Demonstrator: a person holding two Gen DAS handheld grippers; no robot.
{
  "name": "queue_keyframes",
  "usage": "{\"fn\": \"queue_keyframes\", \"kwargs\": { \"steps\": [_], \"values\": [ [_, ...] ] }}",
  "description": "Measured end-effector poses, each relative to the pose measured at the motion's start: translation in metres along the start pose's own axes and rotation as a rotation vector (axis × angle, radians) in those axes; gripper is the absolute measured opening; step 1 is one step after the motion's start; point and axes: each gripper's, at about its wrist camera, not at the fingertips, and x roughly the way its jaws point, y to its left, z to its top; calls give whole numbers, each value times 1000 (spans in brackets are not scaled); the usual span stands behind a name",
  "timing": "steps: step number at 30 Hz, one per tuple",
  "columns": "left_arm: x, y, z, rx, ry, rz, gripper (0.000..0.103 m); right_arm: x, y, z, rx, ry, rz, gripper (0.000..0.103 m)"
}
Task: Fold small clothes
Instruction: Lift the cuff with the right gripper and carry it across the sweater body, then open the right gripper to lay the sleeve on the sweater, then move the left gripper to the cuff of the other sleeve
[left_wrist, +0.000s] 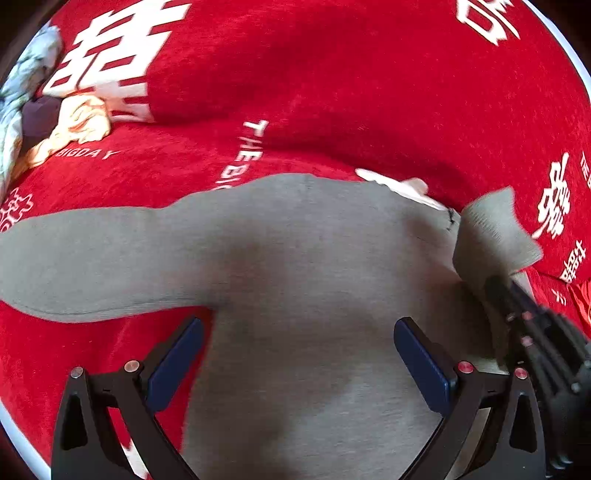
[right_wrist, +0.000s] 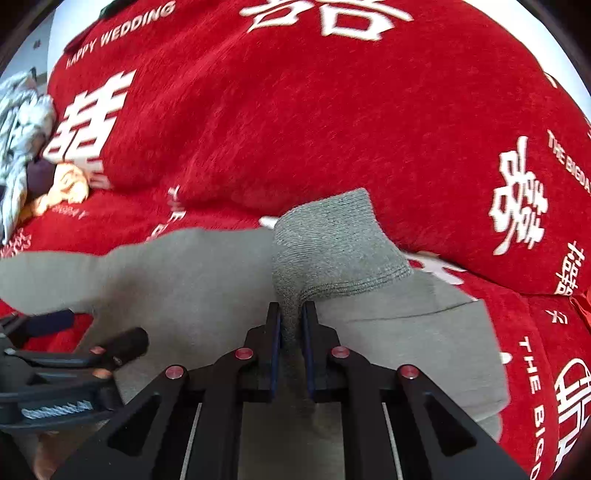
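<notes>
A small grey long-sleeved top (left_wrist: 295, 258) lies spread on a red blanket (left_wrist: 369, 92); one sleeve stretches out to the left. My left gripper (left_wrist: 299, 362) is open just above the top's body, its blue pads apart and empty. My right gripper (right_wrist: 291, 325) is shut on the ribbed grey cuff (right_wrist: 332, 236) of the right sleeve, lifted and folded over the body (right_wrist: 207, 280). From the left wrist view the right gripper (left_wrist: 517, 310) holds that cuff (left_wrist: 491, 232) at the right edge. The left gripper (right_wrist: 74, 339) shows at the lower left of the right wrist view.
The red blanket (right_wrist: 295, 110) with white lettering bulges into a soft mound behind the top. A heap of other clothes, orange (left_wrist: 77, 122) and pale patterned (left_wrist: 26, 74), lies at the far left; it also shows in the right wrist view (right_wrist: 22, 129).
</notes>
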Motion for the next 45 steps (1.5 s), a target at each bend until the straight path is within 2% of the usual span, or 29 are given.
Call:
{"fn": "queue_keyframes", "kwargs": {
  "steps": [5, 10, 13, 14, 16, 18, 21, 24, 26, 27, 29, 31, 33, 34, 36, 39, 41, 42, 43, 45],
  "values": [
    [-4, 32, 0, -78, -7, 6, 103, 18, 22, -9, -28, 43, 7, 11],
    [-2, 46, 1, -101, -1, 21, 103, 35, 40, -17, -51, 93, 6, 13],
    [-2, 49, 1, -114, -2, 18, 103, 39, 45, -20, -51, 117, 22, 25],
    [-3, 50, 1, -119, -4, 18, 103, 38, 46, -20, -53, 118, 36, 39],
    [-4, 52, 2, -126, -5, 16, 103, 31, 48, -20, -66, 107, 77, 54],
    [-8, 56, 2, -137, -11, 18, 103, 18, 48, -20, -82, 87, 107, 54],
    [-11, 60, 3, -147, -16, 26, 103, -12, 30, -21, -59, 47, 228, 55],
    [-10, 56, 5, -145, -13, 26, 103, -39, 4, -21, -12, -2, 314, 65],
    [-9, 49, 5, -131, -13, 20, 103, -52, -17, -20, 25, -40, 339, 68],
    [-8, 44, 4, -121, -11, 18, 103, -55, -29, -19, 50, -57, 335, 68],
    [-7, 36, 2, -110, -5, 11, 103, -50, -46, -16, 80, -67, 250, 68],
    [-7, 28, -2, -92, 1, 8, 103, -27, -58, -16, 89, -15, 97, 68],
    [-8, 23, -4, -73, 0, 15, 103, 7, -66, -19, 116, 60, 31, 68],
    [-9, 21, -4, -65, 1, 20, 103, 19, -66, -20, 127, 88, 30, 68],
    [-11, 22, -5, -61, -2, 26, 103, 40, -57, -19, 122, 130, 40, 68],
    [-15, 30, -2, -79, -11, 33, 103, 52, -22, -17, 43, 123, 65, 68],
    [-19, 38, 1, -103, -18, 36, 103, 53, -3, -18, -1, 141, 200, 64],
    [-22, 44, 3, -121, -23, 39, 103, 48, 2, -18, 2, 136, 295, 62],
    [-24, 47, 4, -131, -25, 43, 103, 41, 2, -19, 21, 122, 354, 62],
    [-25, 52, 7, -147, -27, 48, 103, 28, -4, -22, 34, 94, 323, 62]
  ]
}}
